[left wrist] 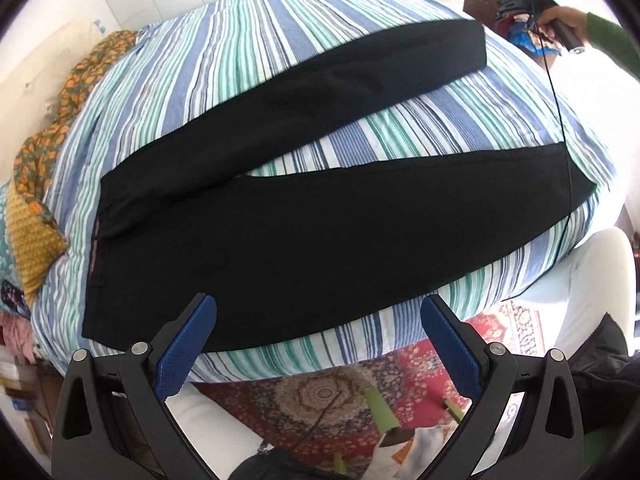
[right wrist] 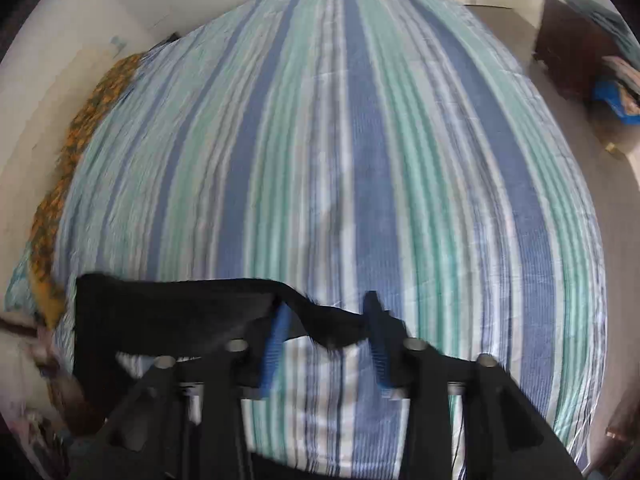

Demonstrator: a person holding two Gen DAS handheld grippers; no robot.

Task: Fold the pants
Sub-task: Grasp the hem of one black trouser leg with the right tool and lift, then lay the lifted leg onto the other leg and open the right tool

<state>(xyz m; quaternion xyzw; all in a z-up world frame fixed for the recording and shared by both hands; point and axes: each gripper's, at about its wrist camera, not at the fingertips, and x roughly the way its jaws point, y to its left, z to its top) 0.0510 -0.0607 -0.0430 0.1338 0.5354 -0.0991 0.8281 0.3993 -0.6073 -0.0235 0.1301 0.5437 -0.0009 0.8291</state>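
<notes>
Black pants (left wrist: 320,216) lie spread on the striped bed, waistband at the left, two legs fanning out to the right. My left gripper (left wrist: 318,312) is open and empty, hovering just above the near edge of the nearer leg. My right gripper (right wrist: 328,320) is open over the end of the far leg (right wrist: 180,312), whose hem lies between and under its blue fingers (right wrist: 276,344); the view is blurred. In the left wrist view the right gripper (left wrist: 524,0) shows at the top right, held by a hand in a green sleeve.
The blue, green and white striped bedspread (left wrist: 256,48) covers the bed. Orange patterned pillows (left wrist: 48,148) lie at its left end. A red rug (left wrist: 400,372) lies on the floor below. A dark cabinet (right wrist: 568,48) stands at the far right. A black cable (left wrist: 560,120) crosses the bed.
</notes>
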